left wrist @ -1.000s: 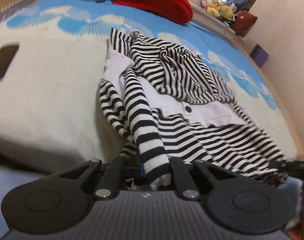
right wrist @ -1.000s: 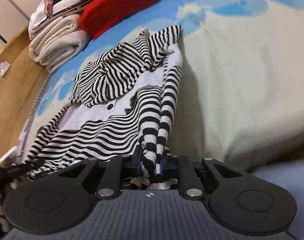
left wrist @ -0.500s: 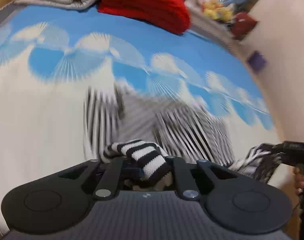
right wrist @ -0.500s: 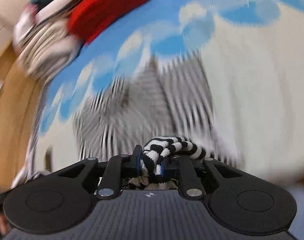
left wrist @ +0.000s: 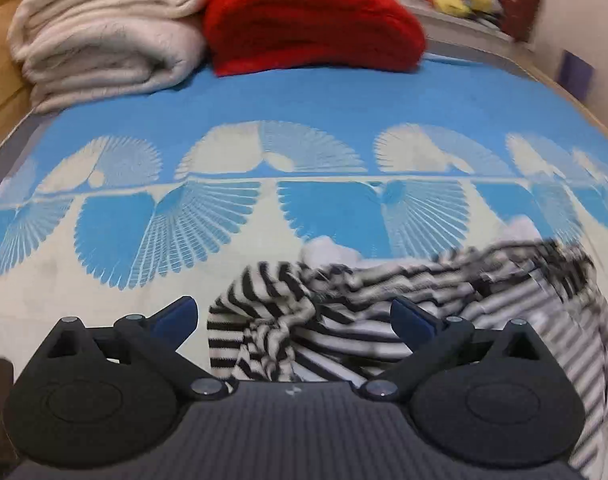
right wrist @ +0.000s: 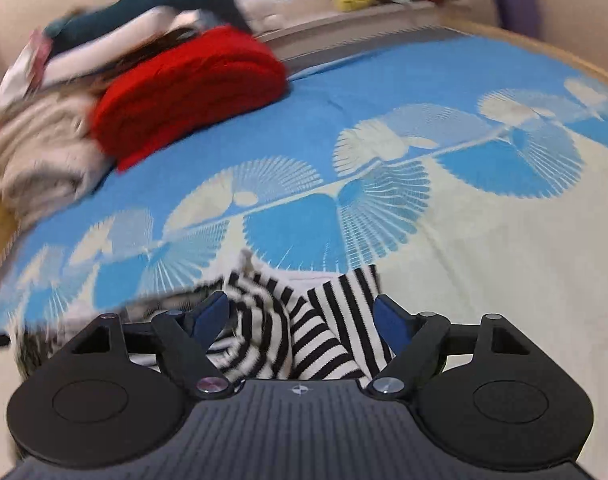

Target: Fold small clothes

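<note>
both the left gripper (left wrist: pixel 294 316) and right gripper (right wrist: pixel 302 316) are spread wide over the striped sweater (left wrist: pixel 343 320), whose far side is blurred.

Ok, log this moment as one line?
phase: fold laid | left gripper: open | right gripper: open | striped garment: bunched on bedspread

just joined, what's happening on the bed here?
A person with a handheld gripper in each hand is folding a black-and-white striped knit garment on a blue-and-cream patterned bedspread. Both the left gripper and the right gripper are open, with the striped fabric lying bunched between their fingers, not clamped. The right side of the garment is motion-blurred in the left wrist view. A folded red blanket and folded cream blankets sit at the far end of the bed.
</note>
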The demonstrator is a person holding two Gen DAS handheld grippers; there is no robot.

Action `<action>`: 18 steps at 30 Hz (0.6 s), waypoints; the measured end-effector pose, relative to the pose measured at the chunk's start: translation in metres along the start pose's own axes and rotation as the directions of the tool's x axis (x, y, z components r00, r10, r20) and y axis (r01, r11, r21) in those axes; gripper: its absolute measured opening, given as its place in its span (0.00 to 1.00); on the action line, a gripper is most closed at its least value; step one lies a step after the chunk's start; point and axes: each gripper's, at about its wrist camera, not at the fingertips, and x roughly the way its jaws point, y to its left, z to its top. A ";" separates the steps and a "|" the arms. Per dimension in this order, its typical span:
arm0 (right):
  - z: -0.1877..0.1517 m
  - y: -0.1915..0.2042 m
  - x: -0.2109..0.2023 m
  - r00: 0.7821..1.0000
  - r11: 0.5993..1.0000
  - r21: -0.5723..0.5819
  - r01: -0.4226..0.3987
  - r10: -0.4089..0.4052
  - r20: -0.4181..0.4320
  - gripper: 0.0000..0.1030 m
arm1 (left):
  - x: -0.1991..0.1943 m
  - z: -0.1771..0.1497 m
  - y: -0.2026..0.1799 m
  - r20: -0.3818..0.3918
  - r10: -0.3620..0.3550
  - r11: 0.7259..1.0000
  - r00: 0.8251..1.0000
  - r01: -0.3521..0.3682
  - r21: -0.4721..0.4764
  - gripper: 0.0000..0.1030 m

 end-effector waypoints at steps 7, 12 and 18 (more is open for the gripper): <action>-0.005 0.041 0.027 0.993 0.850 -0.516 0.107 -0.070 0.090 0.73 | -0.031 -0.005 0.038 0.072 0.056 0.964 0.996 -0.036 -0.262 1.00; -0.012 0.037 0.043 0.988 0.734 -0.662 0.154 -0.133 0.082 0.72 | 0.001 -0.048 0.044 -0.015 0.177 0.980 0.984 -0.178 -0.093 1.00; -0.038 0.050 0.053 0.999 0.677 -0.736 -0.014 0.041 0.018 0.75 | 0.042 -0.061 0.035 -0.064 0.070 0.990 0.995 -0.062 0.130 0.99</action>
